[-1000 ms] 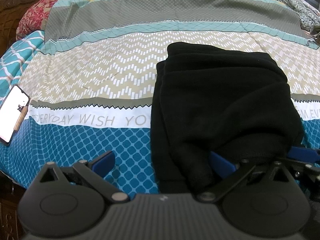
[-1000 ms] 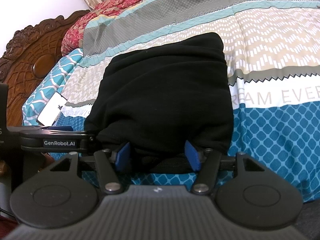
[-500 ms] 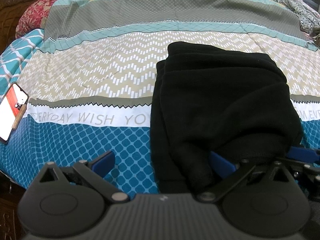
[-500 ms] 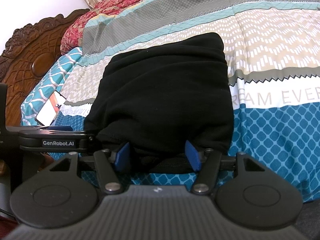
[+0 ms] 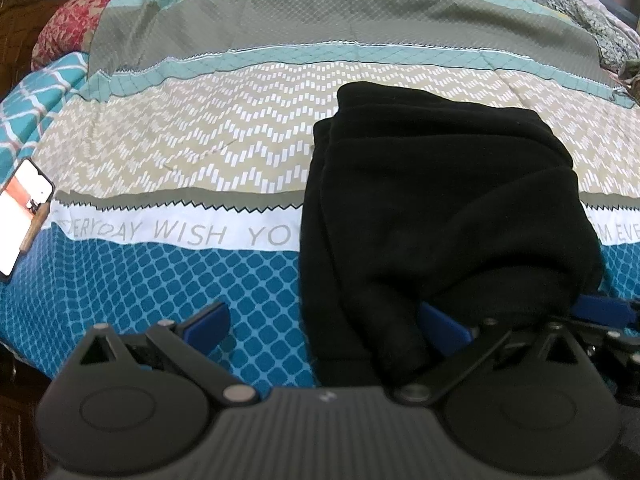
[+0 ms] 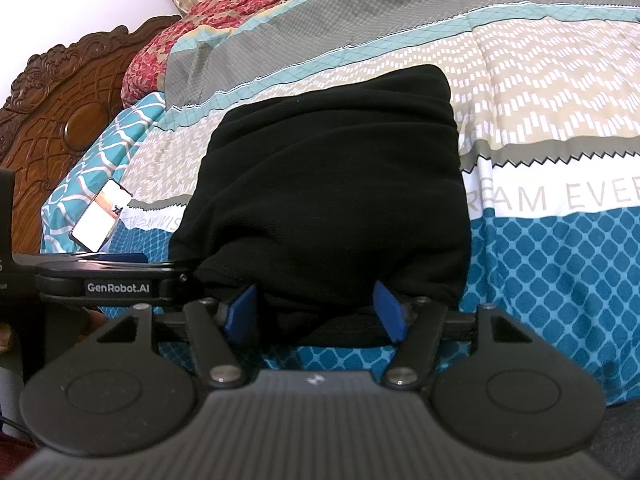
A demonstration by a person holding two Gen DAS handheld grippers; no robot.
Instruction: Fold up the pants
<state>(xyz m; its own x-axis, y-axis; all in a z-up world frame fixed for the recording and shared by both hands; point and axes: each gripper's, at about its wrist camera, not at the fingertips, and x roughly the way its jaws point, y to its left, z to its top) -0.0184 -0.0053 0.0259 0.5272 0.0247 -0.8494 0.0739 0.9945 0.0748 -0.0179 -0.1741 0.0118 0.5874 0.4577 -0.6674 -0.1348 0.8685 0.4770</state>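
The black pants [image 5: 440, 216] lie folded into a thick bundle on the patterned bedspread [image 5: 192, 152], near the bed's front edge. They also show in the right wrist view [image 6: 332, 184]. My left gripper [image 5: 324, 320] is open, its blue fingers wide apart astride the bundle's near left corner; the right finger lies against the cloth. My right gripper [image 6: 316, 312] is open, its blue pads on either side of the bundle's near edge, not pinching it. The left gripper's arm [image 6: 116, 284] shows at the left of the right wrist view.
A lit phone [image 5: 24, 212] lies on the bedspread at the far left, also seen in the right wrist view [image 6: 102, 220]. A carved wooden headboard [image 6: 60, 108] stands at the left. Red patterned pillows [image 5: 68, 28] lie at the head of the bed.
Both grippers stay open and nearly still at the bundle's near edge. The pants have not moved. The phone screen's picture has changed.
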